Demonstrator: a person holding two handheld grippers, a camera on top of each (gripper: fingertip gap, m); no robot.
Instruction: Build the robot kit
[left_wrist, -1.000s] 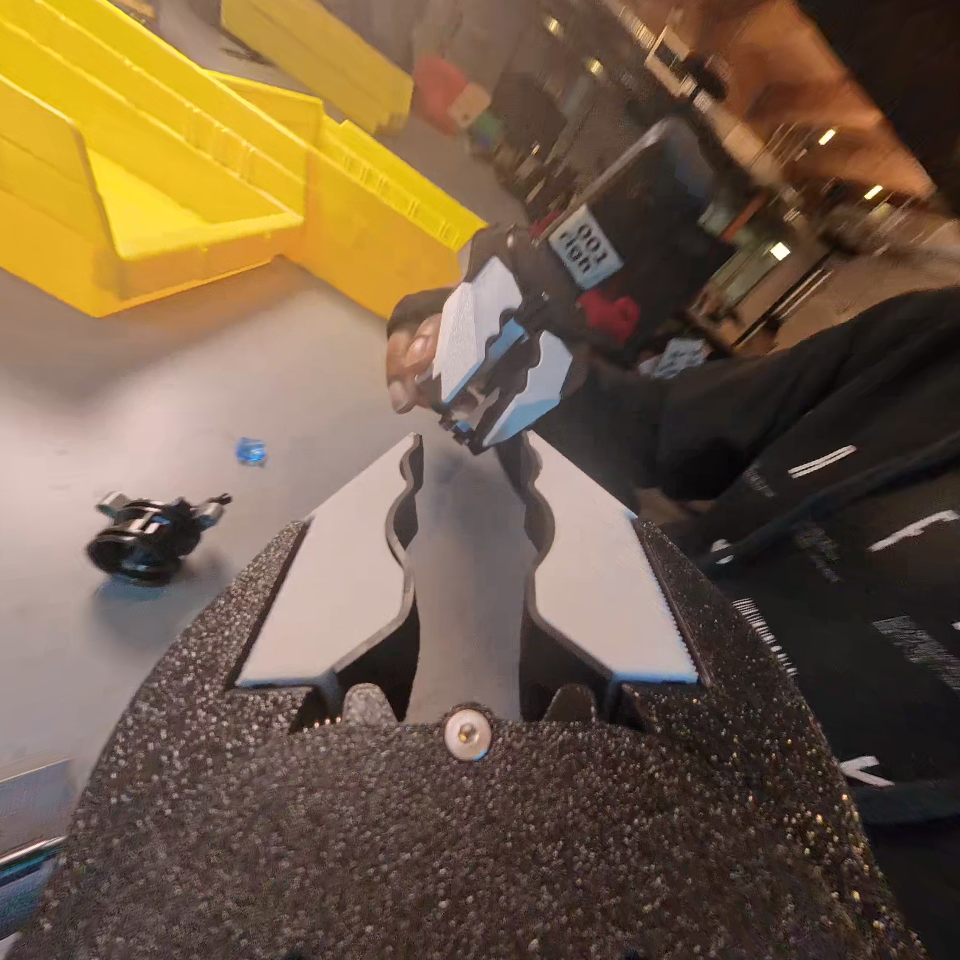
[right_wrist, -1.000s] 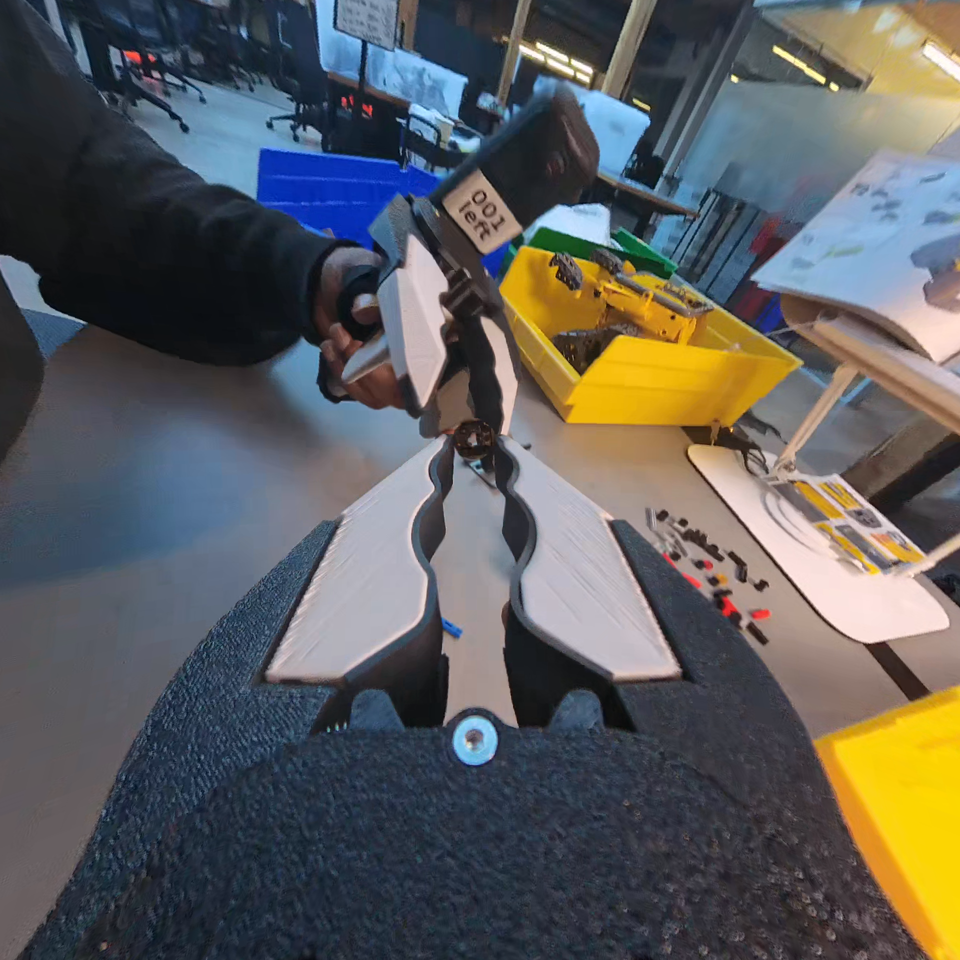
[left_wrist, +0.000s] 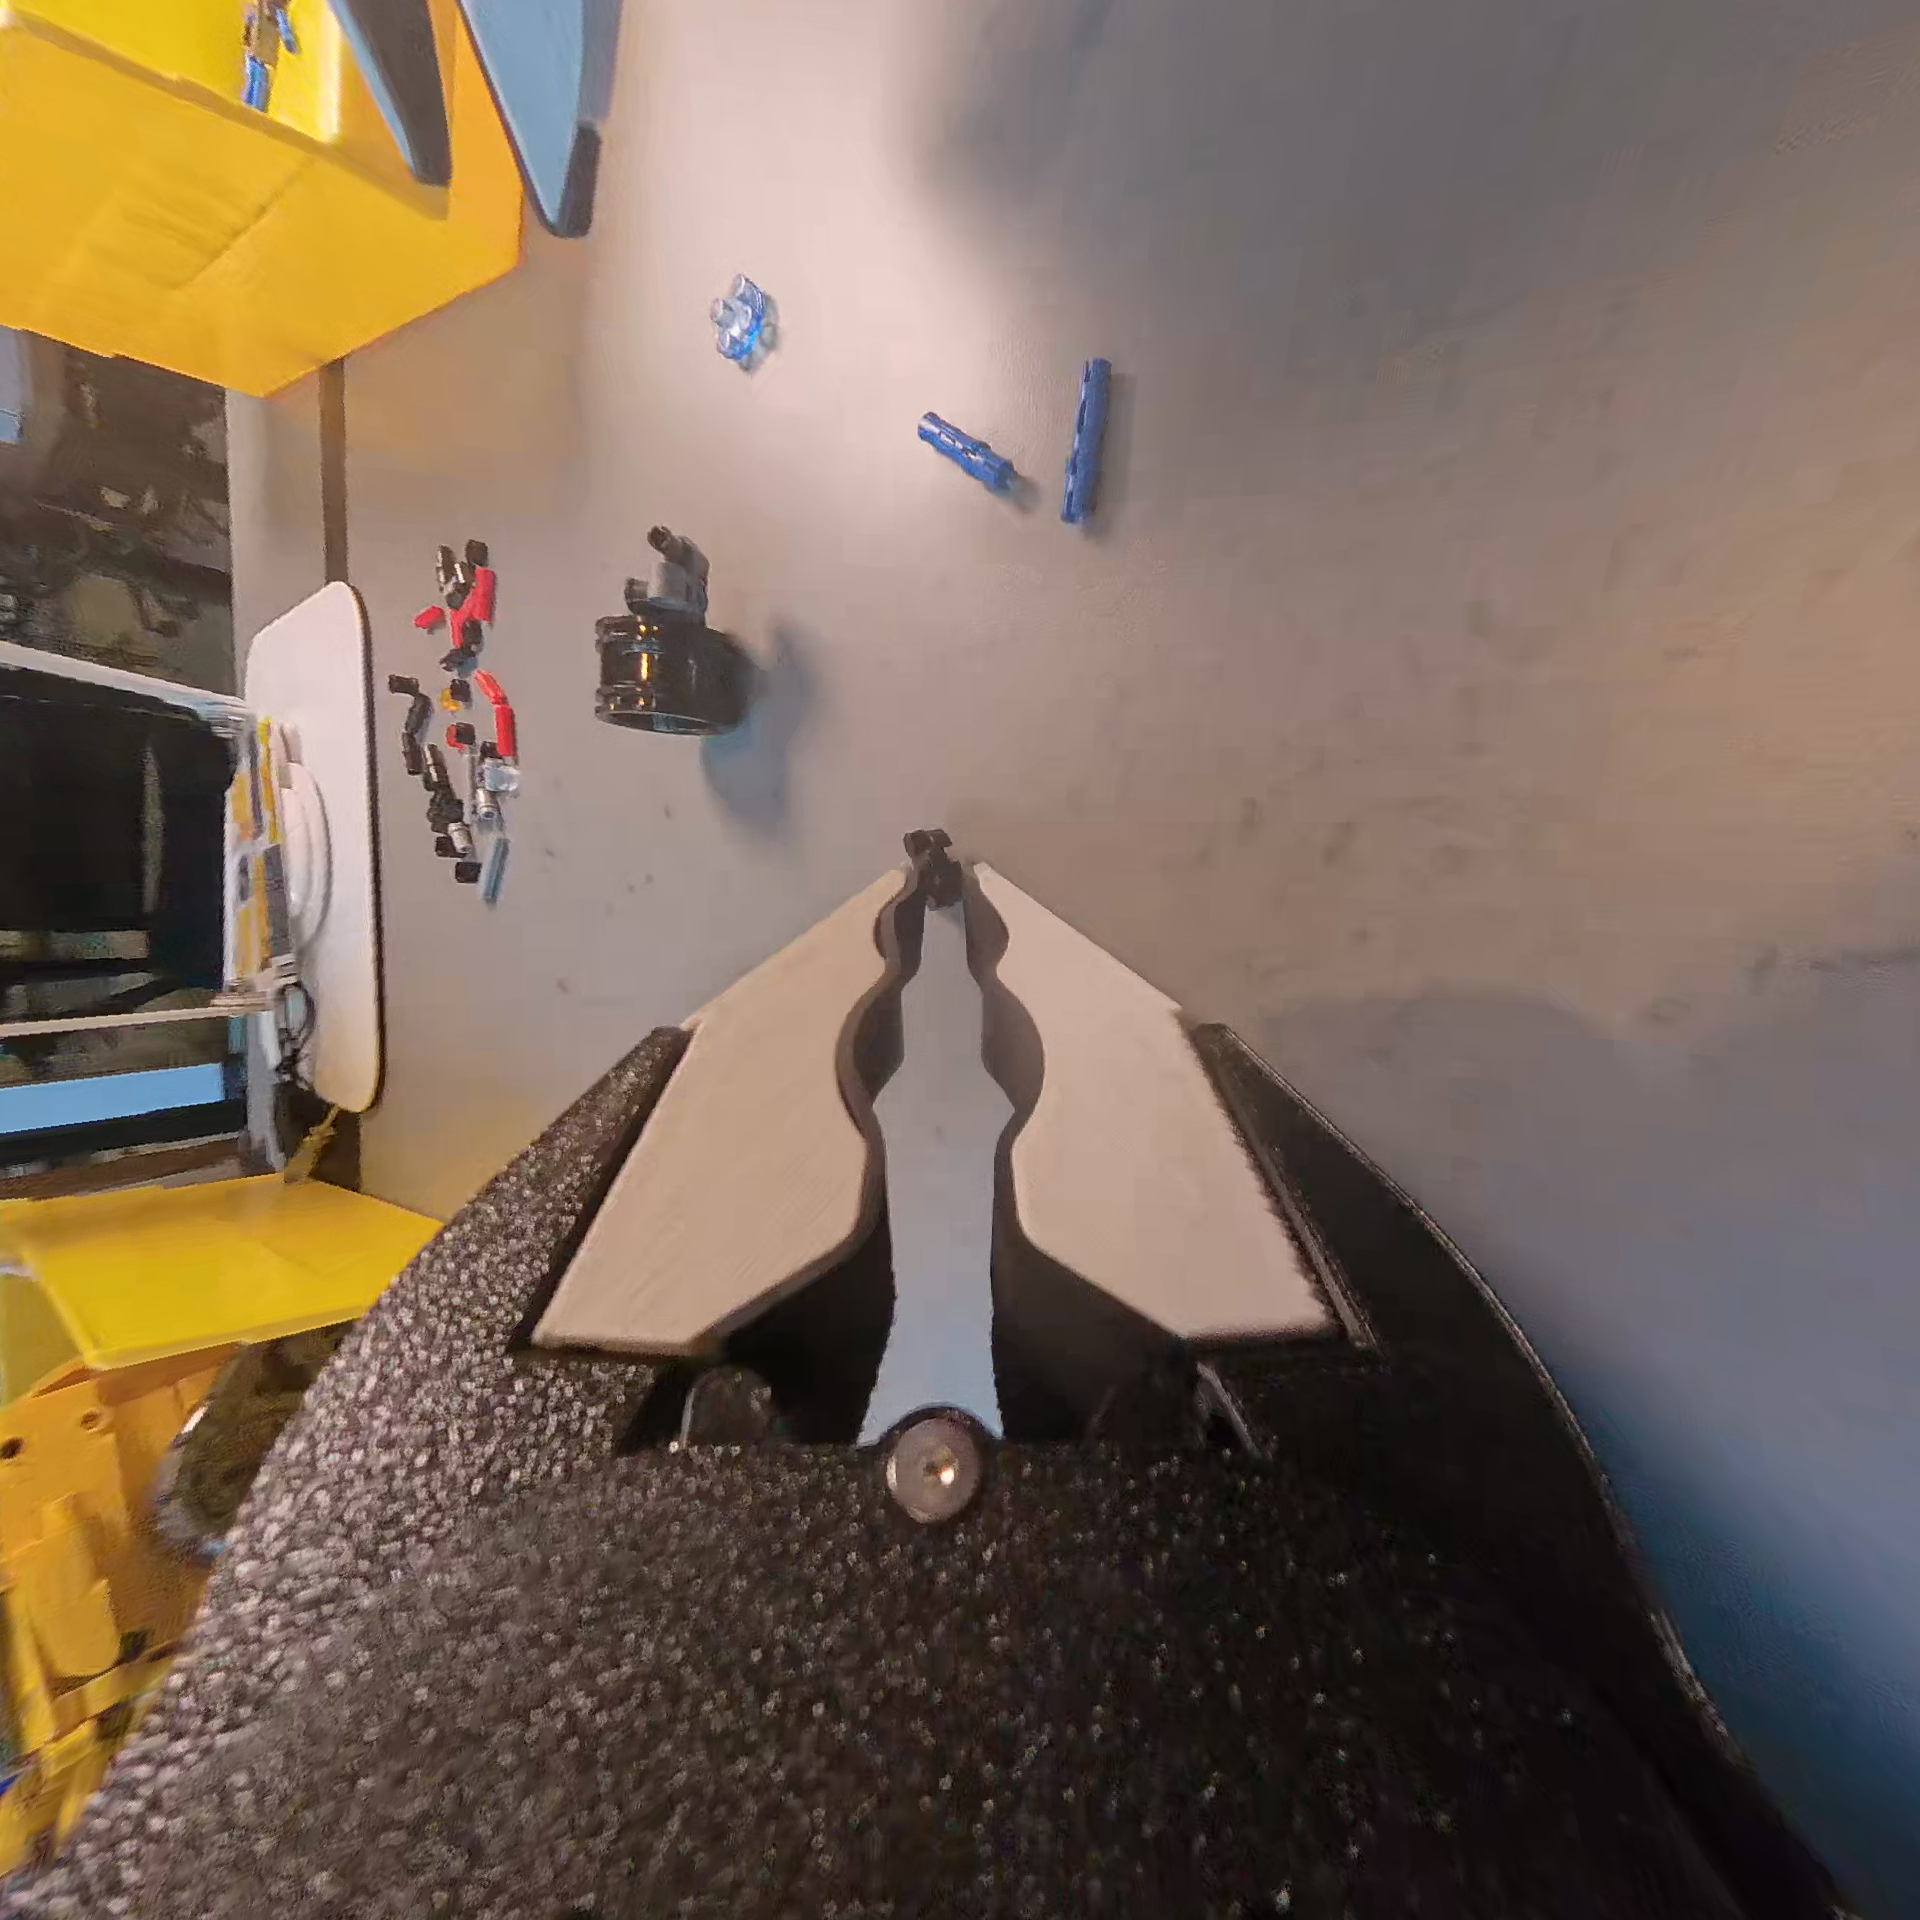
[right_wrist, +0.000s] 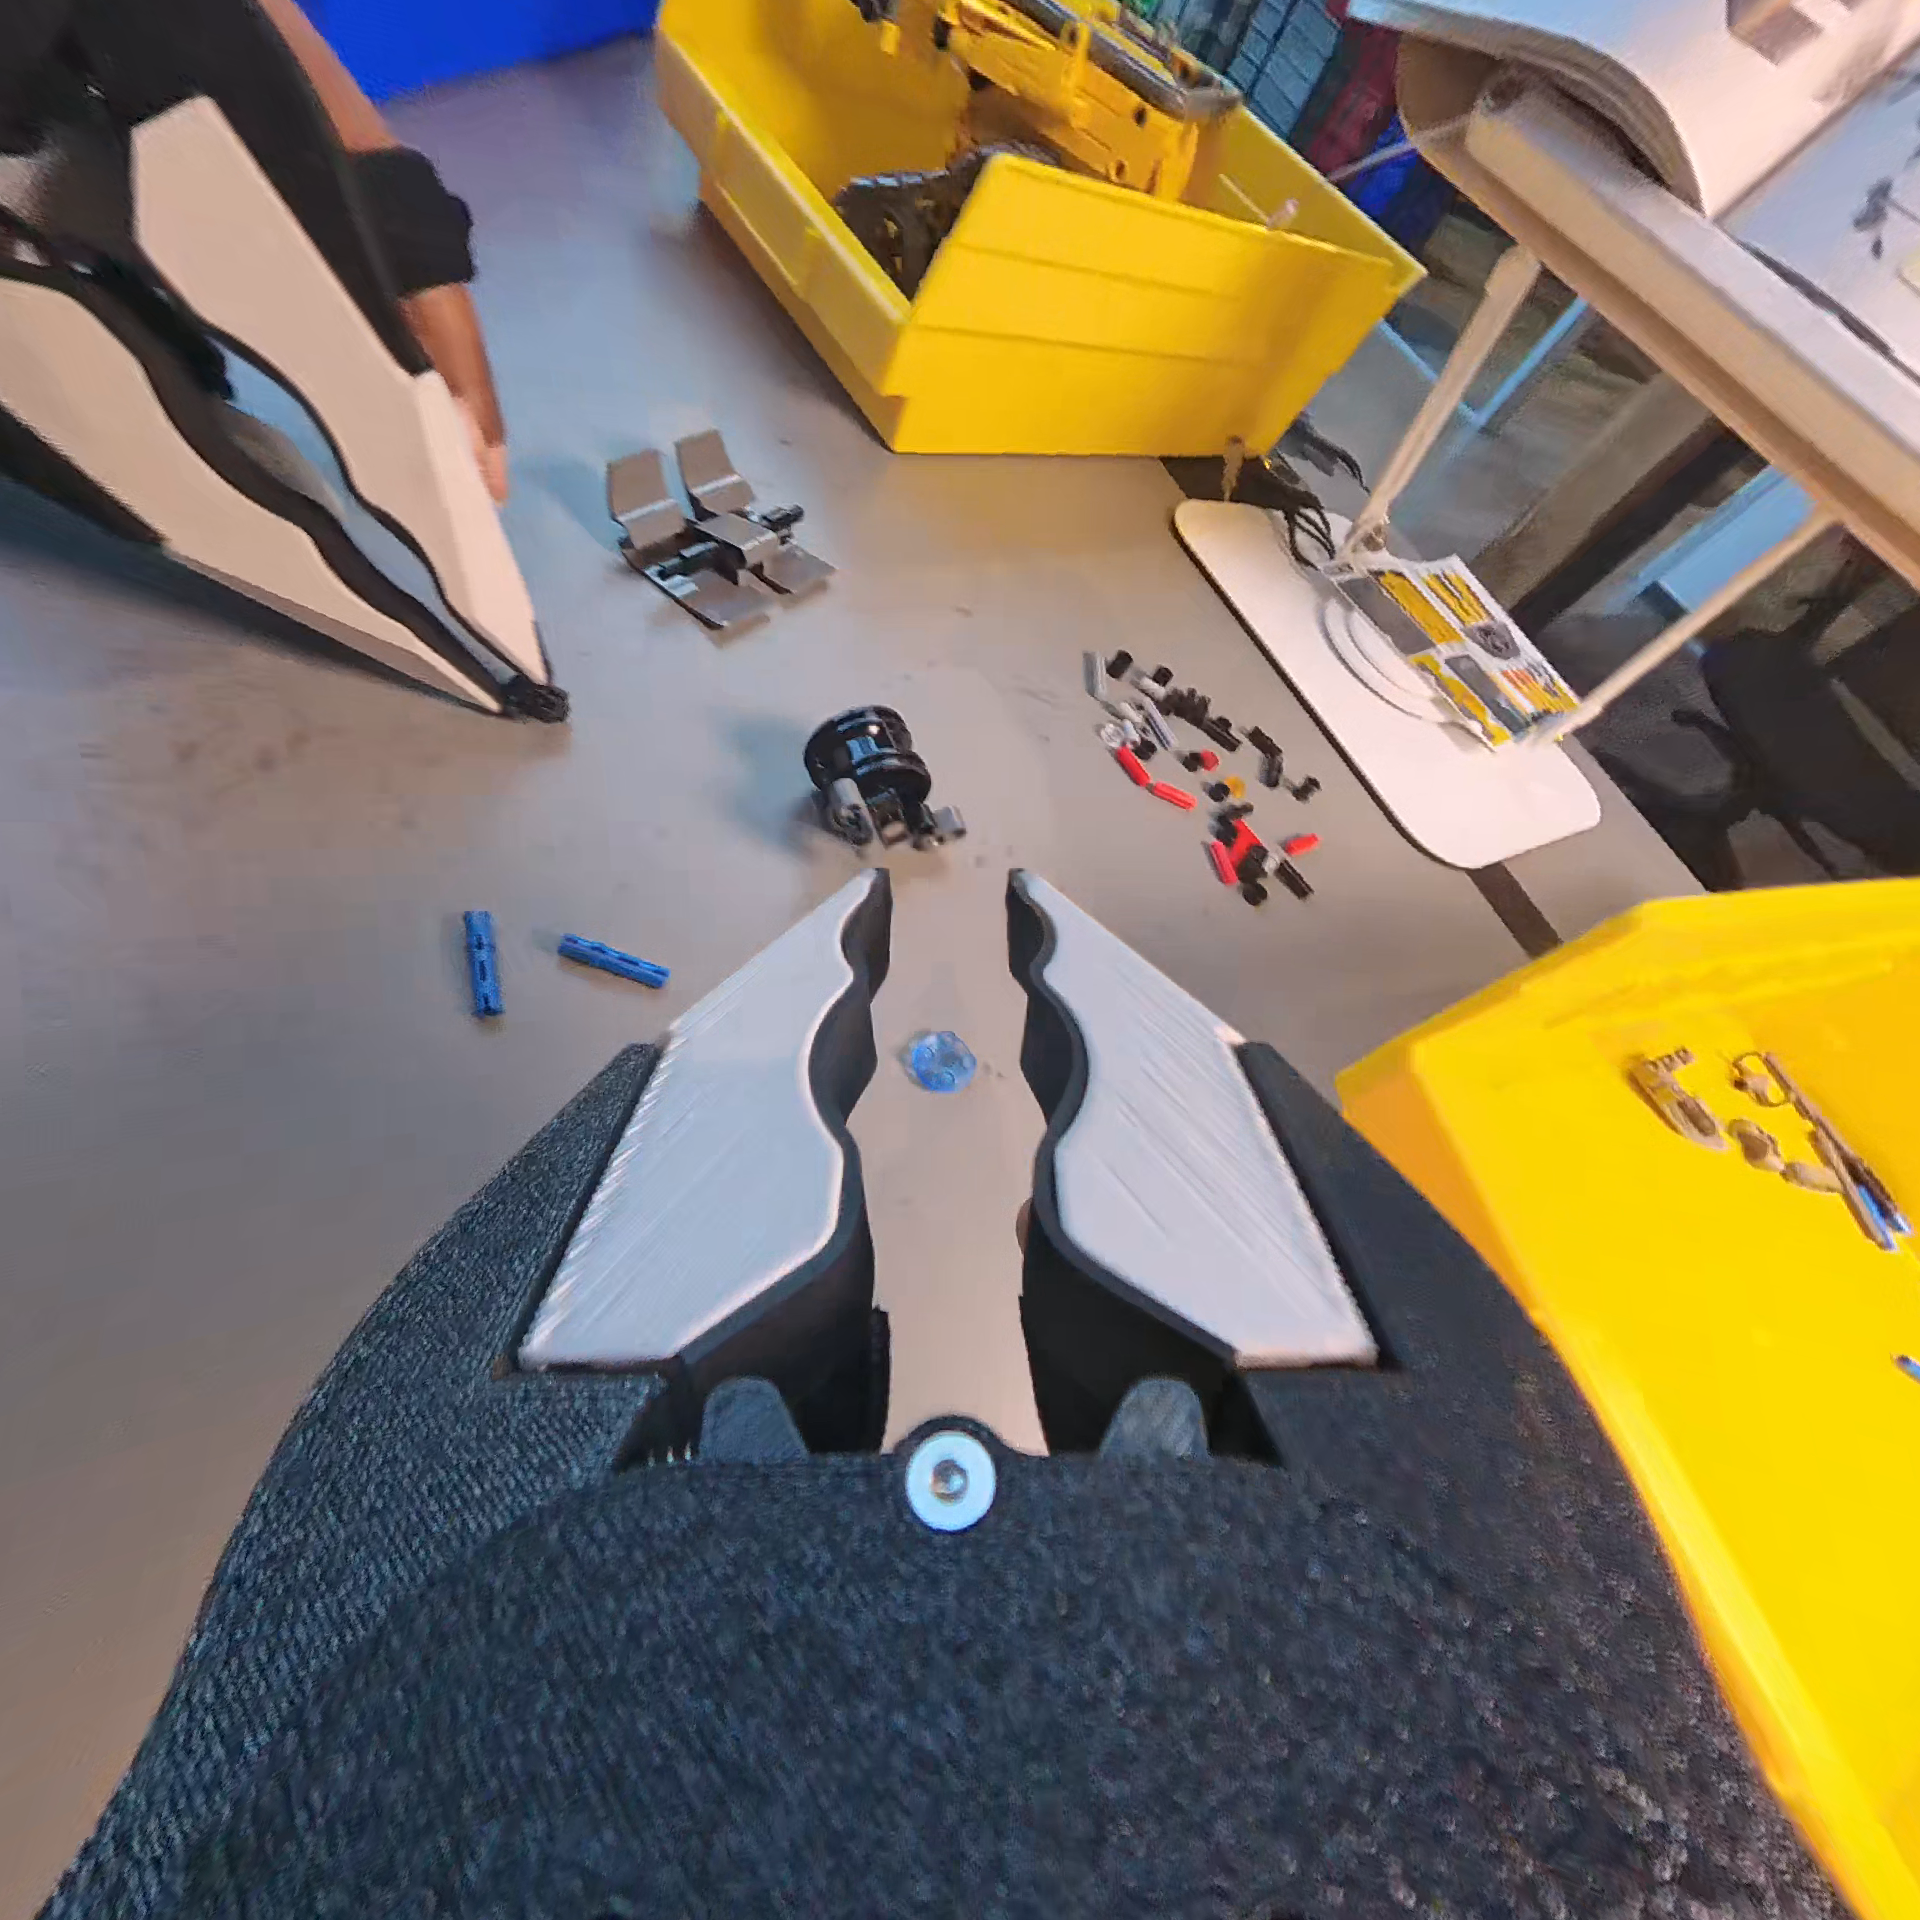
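Black and small, a connector piece (left_wrist: 932, 864) is pinched at the very tips of the left gripper (left_wrist: 938, 883), whose fingers have closed on it just above the grey table (left_wrist: 1403, 727); the right wrist view shows the same piece (right_wrist: 540, 702) at that gripper's point, low over the surface. Ahead and to the left of those tips lies a black wheel hub (left_wrist: 665, 665) with a grey part joined to it, and farther left a scatter of small black and red pins (left_wrist: 462, 717). Two blue pins (left_wrist: 1081, 442) lie ahead to the right, with a clear blue round stud (left_wrist: 744, 320) beyond. The right gripper (right_wrist: 948, 883) is spread apart and holds nothing; the stud (right_wrist: 940, 1062) shows on the table between its fingers, and the hub (right_wrist: 873, 774) sits just beyond its tips. A yellow bin (right_wrist: 1039, 301) stands farther ahead, another (right_wrist: 1714, 1195) close on its right.
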